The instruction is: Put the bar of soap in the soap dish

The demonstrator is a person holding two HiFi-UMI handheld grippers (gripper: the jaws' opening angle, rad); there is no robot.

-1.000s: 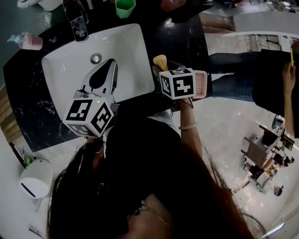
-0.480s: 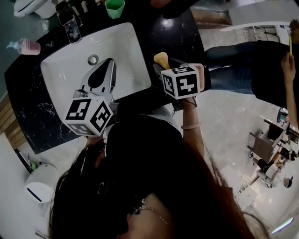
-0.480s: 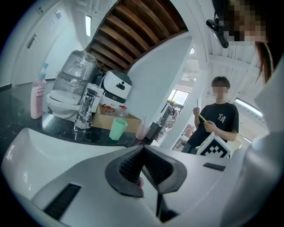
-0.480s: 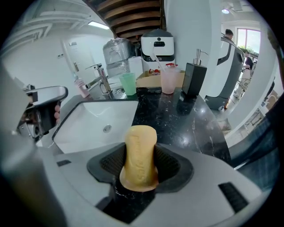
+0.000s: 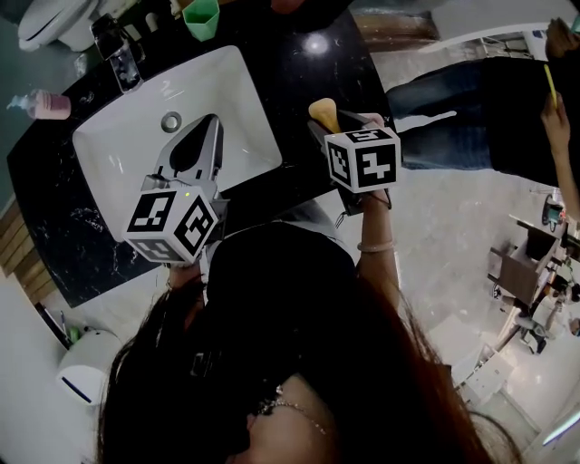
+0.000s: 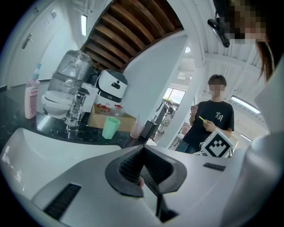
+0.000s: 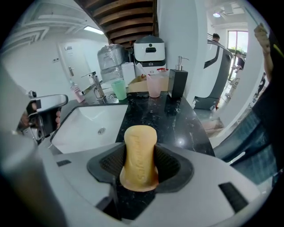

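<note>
The yellow-tan bar of soap (image 7: 140,156) stands upright between the ridged pads of my right gripper (image 7: 140,165), which is shut on it. In the head view the soap (image 5: 323,112) sticks out beyond the right gripper (image 5: 324,125) above the black counter (image 5: 308,63), just right of the sink. My left gripper (image 5: 210,129) hovers over the white basin (image 5: 100,136) near its front rim. Its pads (image 6: 128,165) are pressed together with nothing between them, so the left gripper (image 6: 143,155) is shut. I cannot make out a soap dish in any view.
A faucet (image 5: 122,54), a green cup (image 5: 201,14) and a pink bottle (image 5: 45,104) stand behind the sink. A pink cup (image 7: 154,86) and a black dispenser (image 7: 177,82) sit at the counter's back. A person (image 5: 489,100) stands beyond the counter's right end.
The right gripper with the soap has drifted slightly right over the counter. A pink gridded piece beside its cube no longer shows. The left gripper has stayed over the sink.
</note>
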